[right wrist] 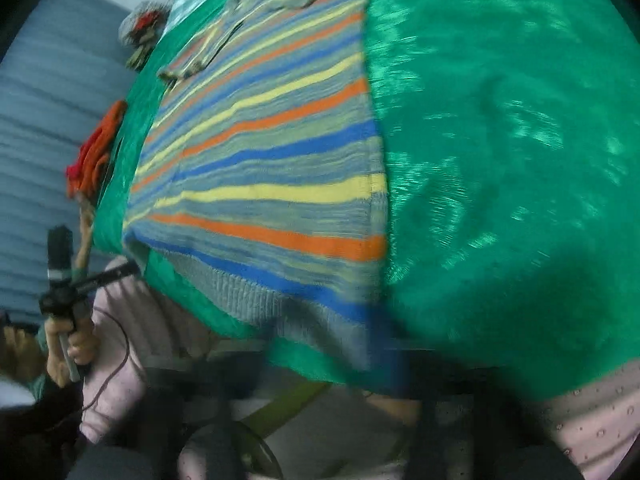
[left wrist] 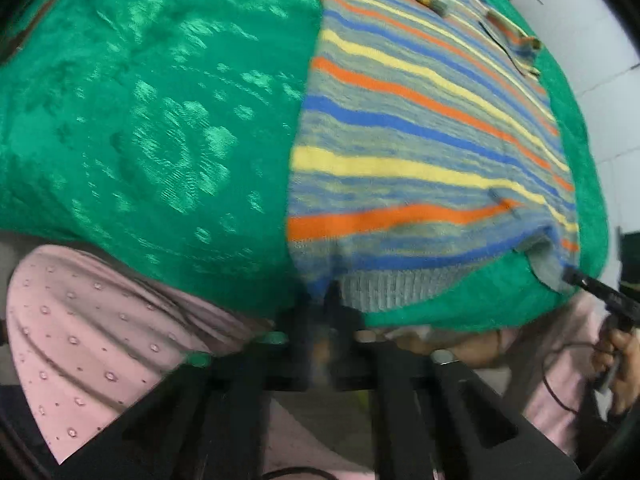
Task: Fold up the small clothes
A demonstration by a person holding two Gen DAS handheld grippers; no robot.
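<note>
Green cloth, one striped sweater, hem in both clenched tongs.

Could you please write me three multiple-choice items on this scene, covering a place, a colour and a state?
1. The striped sweater lies on:
A. a green cloth
B. a bare wooden floor
C. a white plate

2. The sweater's ribbed hem is:
A. red
B. grey
C. black

3. The right gripper is:
A. wide open above the collar
B. holding a cup
C. shut on the hem's corner

Answers:
1 A: the striped sweater is spread flat on the green cloth.
2 B: the hem is grey ribbing below the last blue stripe.
3 C: the right gripper pinches the lifted hem corner.
</note>
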